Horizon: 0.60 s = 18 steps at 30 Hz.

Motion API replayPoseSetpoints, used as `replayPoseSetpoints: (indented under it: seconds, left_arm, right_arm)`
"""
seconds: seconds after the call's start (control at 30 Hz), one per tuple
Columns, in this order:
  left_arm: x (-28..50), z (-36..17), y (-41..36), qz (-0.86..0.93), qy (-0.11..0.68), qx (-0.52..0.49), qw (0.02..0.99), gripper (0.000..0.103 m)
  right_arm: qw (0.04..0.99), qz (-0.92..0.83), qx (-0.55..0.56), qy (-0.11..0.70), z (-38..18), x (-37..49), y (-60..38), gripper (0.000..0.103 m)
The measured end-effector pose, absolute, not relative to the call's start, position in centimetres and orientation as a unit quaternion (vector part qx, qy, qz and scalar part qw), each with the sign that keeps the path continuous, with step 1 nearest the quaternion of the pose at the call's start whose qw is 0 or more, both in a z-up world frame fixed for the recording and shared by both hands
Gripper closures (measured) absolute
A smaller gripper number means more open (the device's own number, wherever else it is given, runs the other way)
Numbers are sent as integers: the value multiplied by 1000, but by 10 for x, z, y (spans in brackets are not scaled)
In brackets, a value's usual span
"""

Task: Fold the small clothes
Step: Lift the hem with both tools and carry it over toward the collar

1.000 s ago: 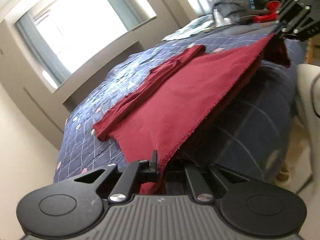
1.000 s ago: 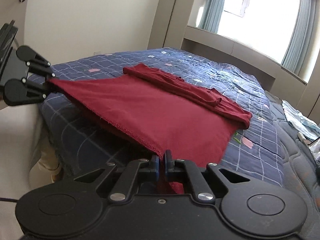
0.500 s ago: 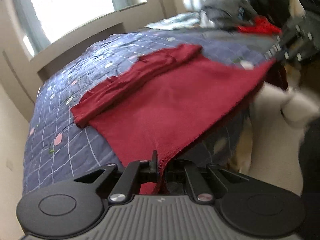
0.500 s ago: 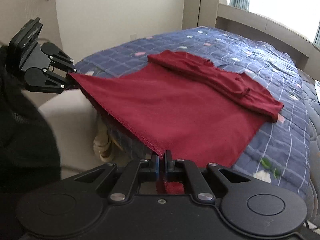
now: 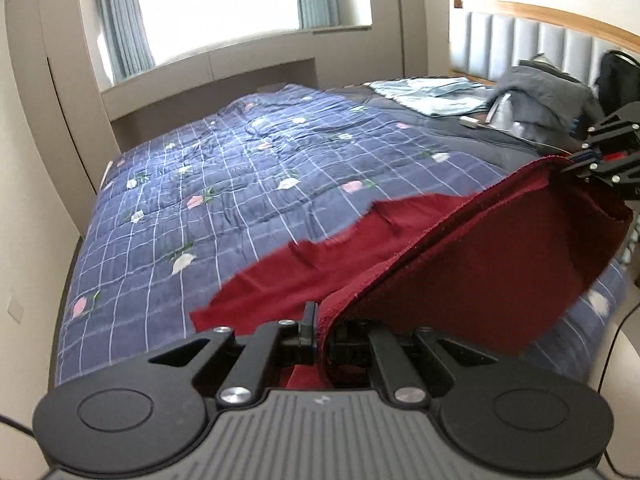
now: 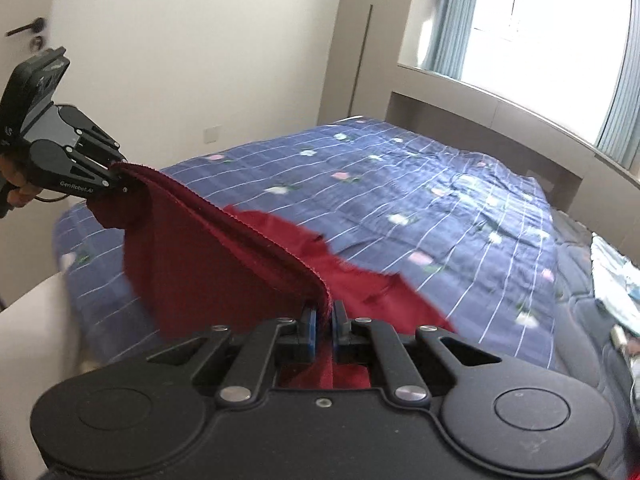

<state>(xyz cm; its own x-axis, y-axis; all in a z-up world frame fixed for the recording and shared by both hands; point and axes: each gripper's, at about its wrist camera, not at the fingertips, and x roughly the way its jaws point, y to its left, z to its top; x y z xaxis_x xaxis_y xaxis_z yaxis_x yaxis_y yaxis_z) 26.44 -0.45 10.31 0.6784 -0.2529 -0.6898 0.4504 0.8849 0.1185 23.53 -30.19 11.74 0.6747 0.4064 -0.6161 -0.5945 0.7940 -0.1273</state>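
Readable in white on the side of the left gripper (image 6: 114, 178) as seen from the right wrist view: "GenRobot.AI". No other writing legible anywhere.

Dark red garment (image 5: 500, 264) held up by one hemmed edge, stretched between the two grippers. Left gripper (image 5: 320, 328) with jaws pressed together on one corner of that edge; right gripper (image 6: 325, 320) likewise pinching the other corner, cloth bunched between the blue pads. Right gripper (image 5: 576, 164) also visible at the far right of the left wrist view, clamped on its corner. Long axis of the raised hem running straight from one gripper to the other, roughly level. From that hem the cloth falling in two directions: one panel hanging down on the near side, the rest (image 6: 360, 280) trailing forward and down onto the bed, its far edge blurred.

Bed (image 5: 224, 200) covered with a navy quilt, white grid lines and small pink and white flowers. Padded grey-blue headboard (image 5: 520, 40) with a wooden top rail. Near it a pale blue folded cloth (image 5: 432, 94), a grey heap of clothing (image 5: 536, 100) and a black bag (image 5: 616, 76). Wide window (image 6: 540, 20) with blue-grey curtains, beige sill ledge below. Cream walls; a door handle (image 6: 26, 28) at the left of the right wrist view. A hand (image 6: 18, 188) on the left gripper's grip.
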Motion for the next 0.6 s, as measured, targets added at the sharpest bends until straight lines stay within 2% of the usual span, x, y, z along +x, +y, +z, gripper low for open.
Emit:
replayPoseSetpoints:
  seconds: [0.2, 0.5, 0.57, 0.6]
  left_arm:
    - [366, 70, -13, -187, 394, 130, 891, 98]
    - [475, -11, -4, -207, 471, 92, 852, 98]
    - [489, -22, -2, -216, 478, 85, 847, 94]
    - [494, -26, -1, -219, 479, 83, 846, 86]
  right_arm:
    - [899, 262, -151, 316, 90, 334, -301, 96]
    - [880, 255, -93, 390, 8, 451, -309, 96]
    - [875, 254, -81, 404, -11, 464, -309, 96]
    - [873, 254, -77, 409, -18, 470, -310, 94]
